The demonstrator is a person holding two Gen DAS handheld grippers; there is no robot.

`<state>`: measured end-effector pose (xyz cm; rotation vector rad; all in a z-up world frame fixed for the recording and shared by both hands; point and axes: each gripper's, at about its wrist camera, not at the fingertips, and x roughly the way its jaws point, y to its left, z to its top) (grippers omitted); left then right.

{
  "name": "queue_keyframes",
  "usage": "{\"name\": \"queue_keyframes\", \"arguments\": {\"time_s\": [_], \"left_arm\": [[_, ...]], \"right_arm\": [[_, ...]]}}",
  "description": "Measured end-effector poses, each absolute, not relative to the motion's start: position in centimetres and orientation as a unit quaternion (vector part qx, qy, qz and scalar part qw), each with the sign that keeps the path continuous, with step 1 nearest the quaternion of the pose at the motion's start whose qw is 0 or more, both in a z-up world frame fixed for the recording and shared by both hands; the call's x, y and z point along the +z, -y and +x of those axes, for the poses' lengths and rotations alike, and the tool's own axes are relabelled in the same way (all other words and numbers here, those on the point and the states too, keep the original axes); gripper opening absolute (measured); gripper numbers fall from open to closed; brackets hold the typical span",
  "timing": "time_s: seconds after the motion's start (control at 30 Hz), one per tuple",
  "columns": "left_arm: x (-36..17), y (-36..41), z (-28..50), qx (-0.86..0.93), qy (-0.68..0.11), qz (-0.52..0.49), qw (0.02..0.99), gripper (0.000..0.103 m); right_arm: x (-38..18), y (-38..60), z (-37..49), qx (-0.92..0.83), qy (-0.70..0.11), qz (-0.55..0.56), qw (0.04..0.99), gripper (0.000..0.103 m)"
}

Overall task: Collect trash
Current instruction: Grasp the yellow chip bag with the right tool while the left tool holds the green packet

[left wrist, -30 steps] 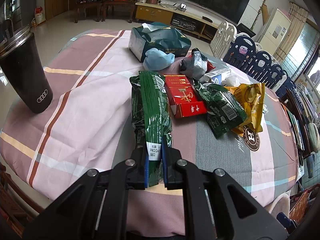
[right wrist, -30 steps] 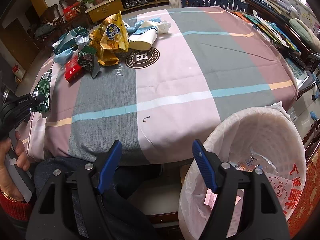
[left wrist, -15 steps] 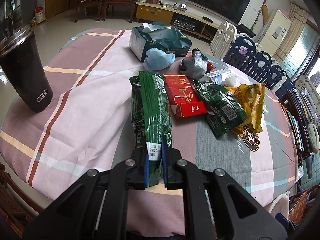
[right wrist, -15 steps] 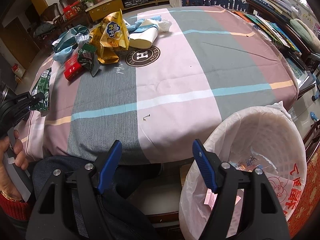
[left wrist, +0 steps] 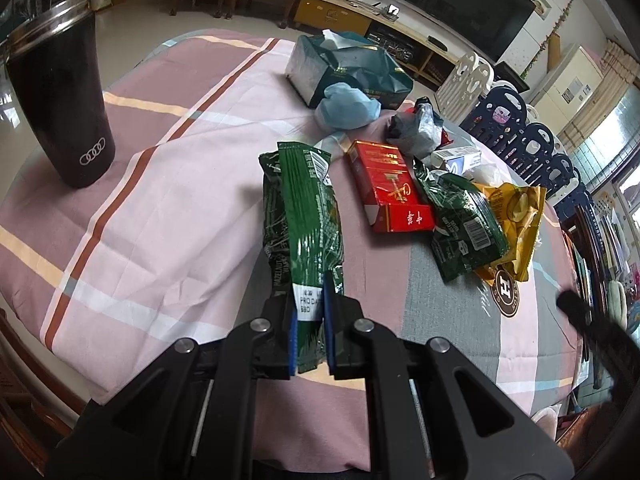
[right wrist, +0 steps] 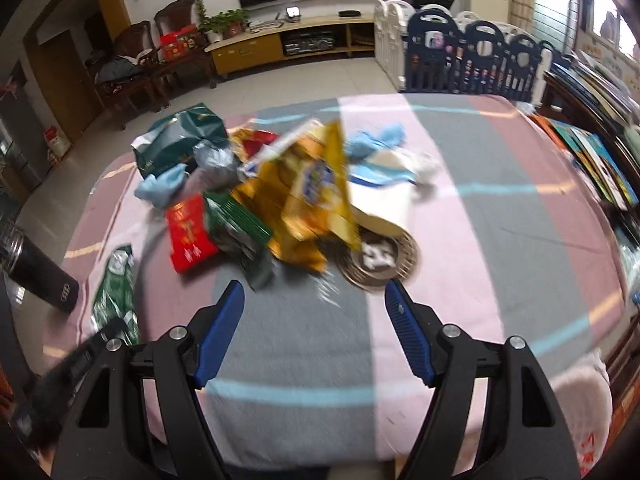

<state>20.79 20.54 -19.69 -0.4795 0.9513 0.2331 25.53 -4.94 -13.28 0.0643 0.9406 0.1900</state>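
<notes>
left gripper [left wrist: 309,332] | jaws pinching the near end of the long green wrapper [left wrist: 306,220] lying at frame centre on the desk [left wrist: 160,208] | right gripper [right wrist: 314,332] | jaws gaping wide, holding nothing, hovering over the desk below the trash pile | yellow snack bag [right wrist: 316,184] sitting mid-frame | black tumbler [left wrist: 60,104] standing upper left

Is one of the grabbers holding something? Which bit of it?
Yes. The left gripper pinches the near end of the long green foil snack wrapper, by its white label. The right gripper is open and holds nothing.
</notes>
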Motion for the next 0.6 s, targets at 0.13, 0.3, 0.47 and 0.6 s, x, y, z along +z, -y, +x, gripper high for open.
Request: {"name": "queue_keyframes", "arguments": {"time_s": [0.13, 0.3, 0.47, 0.6], "left_arm": [[-20.1, -20.9, 20.8, 0.111, -0.458, -0.238, 0.849, 0.011], [-20.5, -21.2, 20.9, 0.108, -0.462, -0.252, 0.843, 0.011], [-20.8, -21.5, 21.0, 0.106, -0.466, -0.264, 0.838, 0.011], [-21.0, -21.5, 21.1, 0.106, -0.469, -0.268, 0.835, 0.011]], "right_arm": [[-14.0, 0.5, 29.1, 0.108, -0.444, -0.022, 0.889, 0.072], [-17.4, -2.7, 32.3, 0.092, -0.474, -0.085, 0.872, 0.072], [-18.2, -1.3, 32.3, 0.094, -0.496, -0.023, 0.863, 0.072], [-13.9, 1.2, 30.0, 0.06, -0.388, 0.034, 0.919, 0.072]]}}
